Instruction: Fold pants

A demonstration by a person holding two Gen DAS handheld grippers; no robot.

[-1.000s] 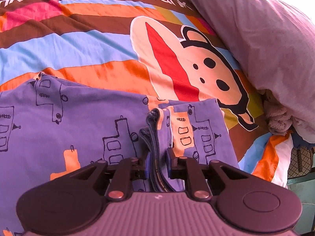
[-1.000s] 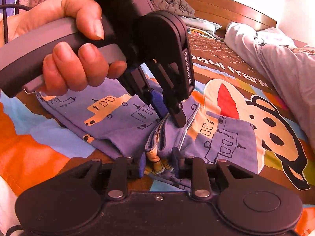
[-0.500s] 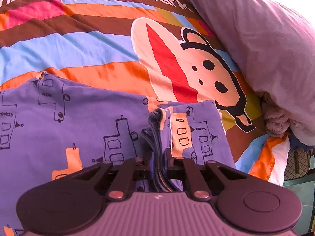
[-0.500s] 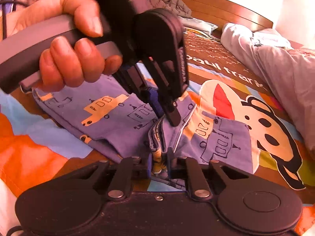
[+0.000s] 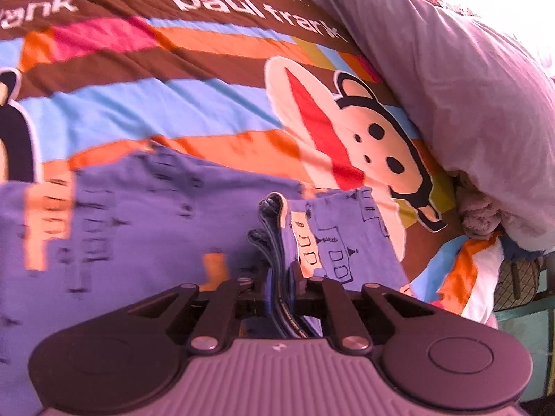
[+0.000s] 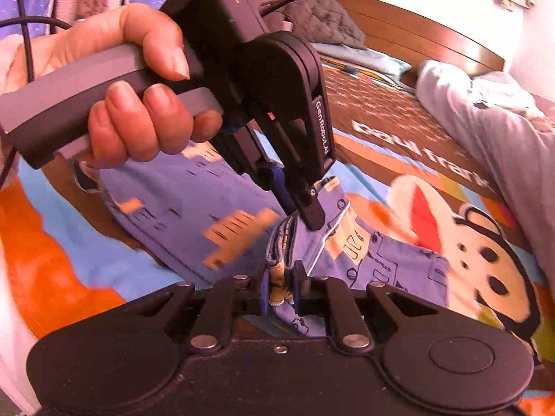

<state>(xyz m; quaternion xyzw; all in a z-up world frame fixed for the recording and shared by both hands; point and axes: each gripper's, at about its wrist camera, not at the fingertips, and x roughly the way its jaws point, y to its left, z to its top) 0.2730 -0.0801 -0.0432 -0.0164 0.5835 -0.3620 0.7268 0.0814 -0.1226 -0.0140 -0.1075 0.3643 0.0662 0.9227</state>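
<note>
Purple pants (image 5: 138, 228) printed with orange and outlined cars lie on a striped cartoon bedspread (image 5: 173, 104). My left gripper (image 5: 281, 284) is shut on a bunched edge of the pants, whose folds stick up between its pads. In the right wrist view my right gripper (image 6: 279, 287) is shut on another bunch of the same pants (image 6: 374, 260), close beside the left gripper (image 6: 305, 208), which a hand (image 6: 131, 104) holds by its grey handle. Both pinched edges are raised off the bed.
A large grey-lilac duvet (image 5: 468, 97) lies heaped along the right side of the bed. A wooden headboard (image 6: 416, 38) runs across the far end. A woven basket (image 5: 513, 284) stands beyond the bed's right edge.
Both grippers' jaws closed onto the bunched pants edge, then both rose and shifted, drawing the cloth up with them. The pants to the left now look motion-blurred.
</note>
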